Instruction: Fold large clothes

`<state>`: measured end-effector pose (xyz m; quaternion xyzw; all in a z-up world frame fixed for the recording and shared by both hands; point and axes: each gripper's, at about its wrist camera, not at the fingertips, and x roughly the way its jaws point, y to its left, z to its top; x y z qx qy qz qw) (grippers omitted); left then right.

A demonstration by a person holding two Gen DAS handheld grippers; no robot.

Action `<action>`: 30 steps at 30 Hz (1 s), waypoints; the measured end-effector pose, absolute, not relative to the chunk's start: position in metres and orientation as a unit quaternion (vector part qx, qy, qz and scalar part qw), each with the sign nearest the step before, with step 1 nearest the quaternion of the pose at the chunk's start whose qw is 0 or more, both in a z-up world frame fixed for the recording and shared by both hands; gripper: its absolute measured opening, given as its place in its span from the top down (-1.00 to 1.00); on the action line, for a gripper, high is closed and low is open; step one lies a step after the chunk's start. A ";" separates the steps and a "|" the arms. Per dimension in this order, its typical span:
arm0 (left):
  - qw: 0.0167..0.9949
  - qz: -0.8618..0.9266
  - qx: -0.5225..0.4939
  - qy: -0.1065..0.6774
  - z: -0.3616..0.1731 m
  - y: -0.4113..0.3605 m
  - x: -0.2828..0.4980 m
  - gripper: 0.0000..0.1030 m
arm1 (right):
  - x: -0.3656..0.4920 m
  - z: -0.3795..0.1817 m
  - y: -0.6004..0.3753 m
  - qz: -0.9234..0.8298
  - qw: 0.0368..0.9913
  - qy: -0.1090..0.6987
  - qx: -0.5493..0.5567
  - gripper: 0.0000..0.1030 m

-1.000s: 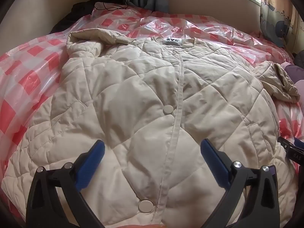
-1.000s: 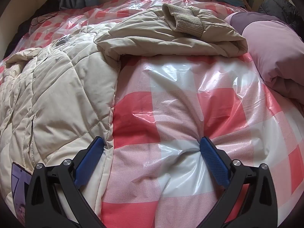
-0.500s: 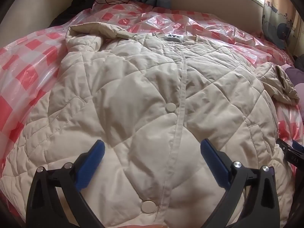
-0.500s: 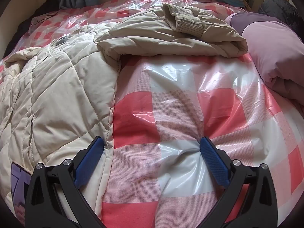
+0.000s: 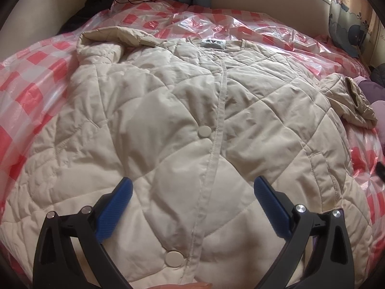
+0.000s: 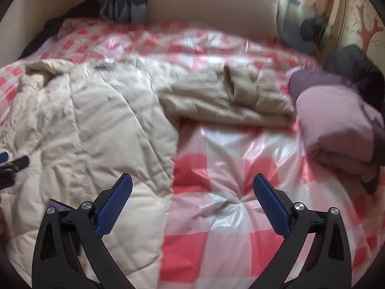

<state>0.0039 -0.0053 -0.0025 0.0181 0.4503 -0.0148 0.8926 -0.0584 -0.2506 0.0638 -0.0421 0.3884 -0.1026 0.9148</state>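
A beige quilted jacket (image 5: 182, 130) lies front up and buttoned on the bed, collar label at the far end. Its left sleeve (image 5: 113, 41) is bunched at the far left; its right sleeve (image 6: 231, 98) is folded out to the right. My left gripper (image 5: 192, 192) is open and empty above the jacket's lower front. My right gripper (image 6: 192, 190) is open and empty above the jacket's right edge (image 6: 144, 168) and the bedcover. The left gripper's tip (image 6: 14, 163) shows at the left edge of the right wrist view.
The bed has a red-and-white checked cover under clear plastic (image 6: 240, 192). A folded lilac garment (image 6: 336, 125) and a dark one (image 6: 353, 62) lie at the right. Dark clothes and cables (image 5: 101, 2) lie at the far left corner. A headboard and curtains stand behind.
The right gripper has lifted and pulled back quickly, so more of the bed and jacket shows and the view is blurred. The left gripper has risen slightly over the jacket.
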 end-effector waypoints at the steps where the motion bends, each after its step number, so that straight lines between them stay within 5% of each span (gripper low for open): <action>1: 0.894 -0.013 0.023 0.448 0.000 -0.005 0.003 -0.88 | -0.064 0.070 -0.244 -0.102 0.920 0.378 -0.038 -0.88; 16: 0.892 -0.088 -0.067 0.438 0.036 0.022 -0.002 -0.88 | -0.064 0.099 -0.193 -0.101 0.936 0.337 0.001 -0.88; 30: 0.911 -0.021 -0.030 0.411 0.031 0.043 0.001 -0.88 | -0.074 0.106 -0.172 -0.075 0.950 0.302 -0.015 -0.88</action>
